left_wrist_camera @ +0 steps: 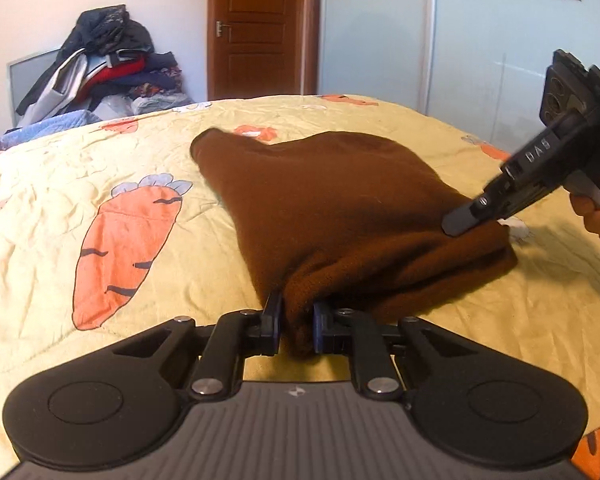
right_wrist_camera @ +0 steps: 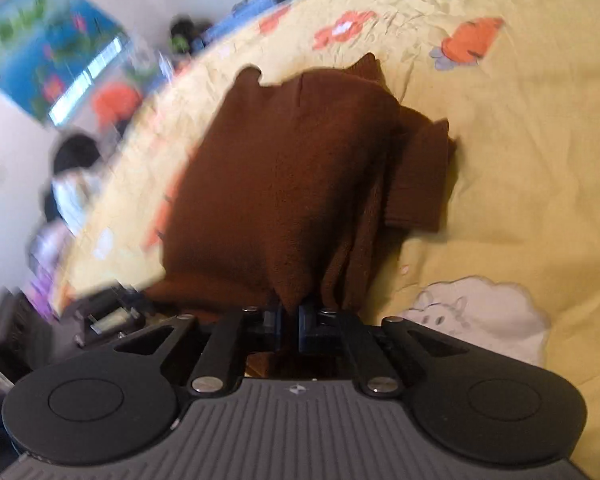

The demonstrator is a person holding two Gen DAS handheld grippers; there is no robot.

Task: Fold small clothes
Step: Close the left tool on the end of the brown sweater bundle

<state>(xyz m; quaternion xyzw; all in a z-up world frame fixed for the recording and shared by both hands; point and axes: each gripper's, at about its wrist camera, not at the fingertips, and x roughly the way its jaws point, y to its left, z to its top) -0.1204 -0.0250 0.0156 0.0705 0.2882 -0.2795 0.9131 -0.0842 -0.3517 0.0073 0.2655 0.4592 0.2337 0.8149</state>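
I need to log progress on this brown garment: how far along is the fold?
Done: the brown garment already lies doubled on the bedspread, a folded part showing at its side in the right wrist view. In hand: the left gripper and right gripper each pinch a near edge. Left: carrying that edge over, releasing and flattening.

1. Bright, even, soft daylight throughout; direction unclear.
2. Sharp in the left wrist view, with a faint shadow under the brown garment [left_wrist_camera: 340,208].
3. Heavily motion-blurred along the right wrist view's left side.
4. Strongly bowed at the edges, dark at the corners.
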